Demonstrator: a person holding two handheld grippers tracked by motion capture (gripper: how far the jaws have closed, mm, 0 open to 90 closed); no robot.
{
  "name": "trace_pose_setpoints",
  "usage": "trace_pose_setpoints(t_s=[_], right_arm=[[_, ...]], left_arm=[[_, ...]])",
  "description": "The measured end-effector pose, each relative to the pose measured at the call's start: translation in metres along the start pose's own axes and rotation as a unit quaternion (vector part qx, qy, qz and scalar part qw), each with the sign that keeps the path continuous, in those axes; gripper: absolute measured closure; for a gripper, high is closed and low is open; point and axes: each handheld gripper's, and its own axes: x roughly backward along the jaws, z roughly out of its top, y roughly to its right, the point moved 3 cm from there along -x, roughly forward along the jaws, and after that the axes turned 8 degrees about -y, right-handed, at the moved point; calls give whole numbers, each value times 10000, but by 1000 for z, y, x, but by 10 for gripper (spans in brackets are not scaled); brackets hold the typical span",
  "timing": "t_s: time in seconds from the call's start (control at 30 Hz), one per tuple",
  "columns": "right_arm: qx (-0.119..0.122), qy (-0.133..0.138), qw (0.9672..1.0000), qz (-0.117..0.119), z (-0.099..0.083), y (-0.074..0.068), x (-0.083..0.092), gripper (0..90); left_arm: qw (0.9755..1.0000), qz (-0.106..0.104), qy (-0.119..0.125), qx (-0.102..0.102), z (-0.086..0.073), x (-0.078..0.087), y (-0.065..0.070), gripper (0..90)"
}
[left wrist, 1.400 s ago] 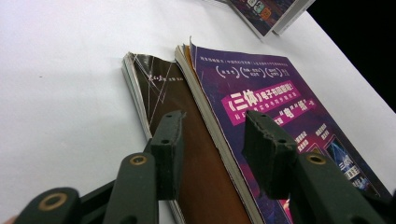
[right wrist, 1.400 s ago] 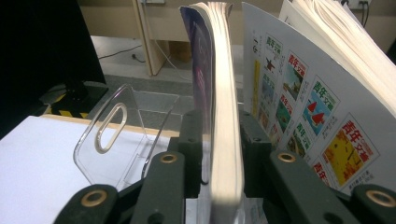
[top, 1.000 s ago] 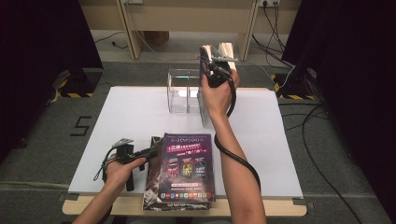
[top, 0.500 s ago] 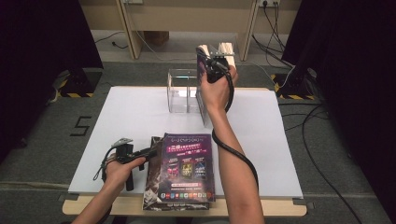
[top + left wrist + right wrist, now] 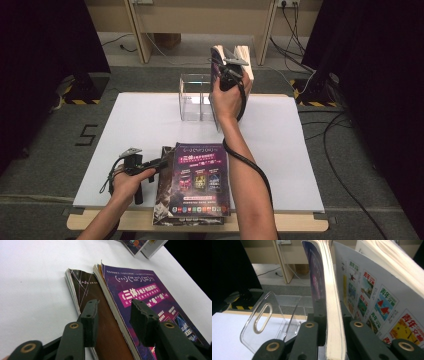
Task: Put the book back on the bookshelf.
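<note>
Right gripper (image 5: 226, 75): jaws, just closing, clamp an upright magazine (image 5: 332, 302) at 12 o'clock by the clear rack (image 5: 196, 97) | Left gripper (image 5: 113, 317): jaws parted, gripping nothing, over the magazine stack (image 5: 197, 185) at 6 o'clock on the table (image 5: 140, 120)

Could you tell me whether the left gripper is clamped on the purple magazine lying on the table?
No. The left gripper hovers open over the purple magazine, gripping nothing.
</note>
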Motion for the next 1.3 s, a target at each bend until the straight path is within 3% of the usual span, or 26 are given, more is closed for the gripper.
trace_pose_setpoints(t_s=[0.37,0.73,0.97,1.3], right_arm=[[1,45,9999,-119,2,1,-5,816],[128,1,9999,44,-3,1,4,661],[234,88,9997,26,-11,-1,13,652],[161,106,9998,105,-17,4,22,649]], left_arm=[[10000,-7,-3,1,0,0,0,575],[10000,-7,-32,-23,-2,-2,2,573],[10000,-14,-21,-41,-2,-2,3,572],[10000,-18,-1,-65,-2,-1,5,572]])
